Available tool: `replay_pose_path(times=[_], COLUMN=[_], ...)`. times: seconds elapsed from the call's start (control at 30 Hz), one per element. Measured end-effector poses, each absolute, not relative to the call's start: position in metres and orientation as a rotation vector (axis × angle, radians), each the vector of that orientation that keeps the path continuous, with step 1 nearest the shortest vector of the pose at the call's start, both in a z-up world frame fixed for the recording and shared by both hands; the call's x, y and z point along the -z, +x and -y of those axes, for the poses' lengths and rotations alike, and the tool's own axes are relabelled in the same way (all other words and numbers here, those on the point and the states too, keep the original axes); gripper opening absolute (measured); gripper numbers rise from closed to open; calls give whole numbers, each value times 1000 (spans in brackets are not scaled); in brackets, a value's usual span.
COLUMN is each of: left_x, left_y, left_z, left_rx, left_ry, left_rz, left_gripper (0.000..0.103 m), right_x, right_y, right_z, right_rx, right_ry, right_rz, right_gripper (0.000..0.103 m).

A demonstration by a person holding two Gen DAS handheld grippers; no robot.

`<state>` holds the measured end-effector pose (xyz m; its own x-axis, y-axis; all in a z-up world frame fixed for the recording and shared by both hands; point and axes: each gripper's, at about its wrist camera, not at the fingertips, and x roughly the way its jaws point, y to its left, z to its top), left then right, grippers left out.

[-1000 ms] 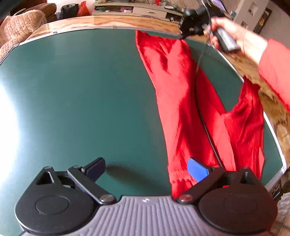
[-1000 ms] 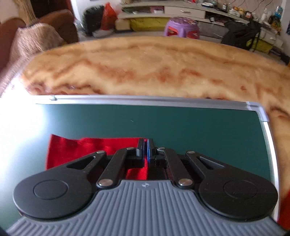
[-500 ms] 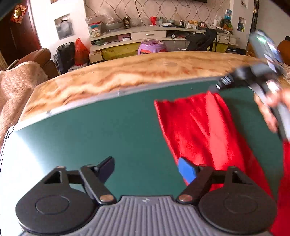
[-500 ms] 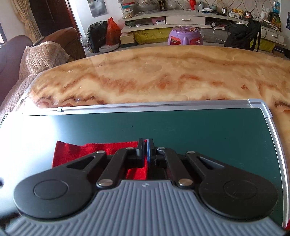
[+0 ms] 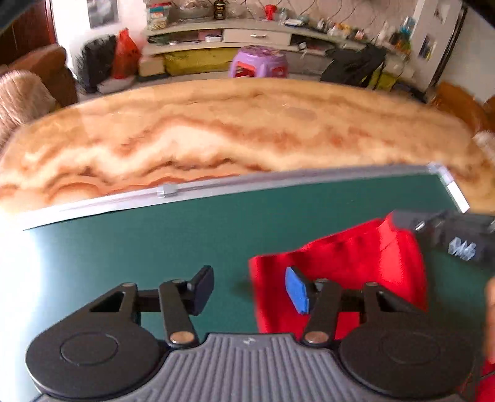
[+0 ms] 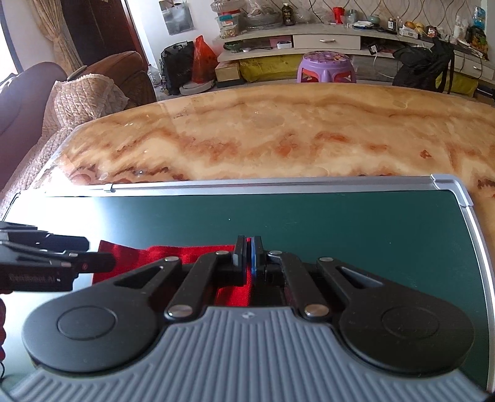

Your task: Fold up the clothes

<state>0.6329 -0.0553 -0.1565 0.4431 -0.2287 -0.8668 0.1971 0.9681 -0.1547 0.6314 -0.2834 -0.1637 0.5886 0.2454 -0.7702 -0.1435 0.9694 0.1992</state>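
Lying bunched: red garment (image 5: 340, 263) | right tongs (image 6: 248, 253) clamping it | left tongs (image 5: 250, 289) closing, empty

No legible text anywhere. White lettering on the side of the left gripper (image 6: 46, 266), seen from the right wrist, is too blurred to read, as is a white mark on the right gripper (image 5: 448, 238) in the left wrist view. Label on the dark bottle (image 6: 288, 14) on the far shelf too small to make out.
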Motion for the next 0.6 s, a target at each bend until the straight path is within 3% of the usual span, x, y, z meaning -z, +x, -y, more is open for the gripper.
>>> replay_pose_path(times=[0.07,0.13,0.33,0.6], left_x=[158,160,159,154], left_y=[636,637,634,627], left_z=[58,62,66,62], left_rx=[258,246,223,164], left_ry=[-38,-20,19,34], left_rz=[-1091,-1095,-1073,-1031], left_gripper=[37,33,8,7], right_x=[165,166,167,165], right_y=[631,632,632,636], right_z=[285,286,286,276], right_rx=[-227,-225,-229,-233], right_ry=[131,136,142,140], right_rz=[-915,-916,-912,-889], right_gripper=[5,5,5,5])
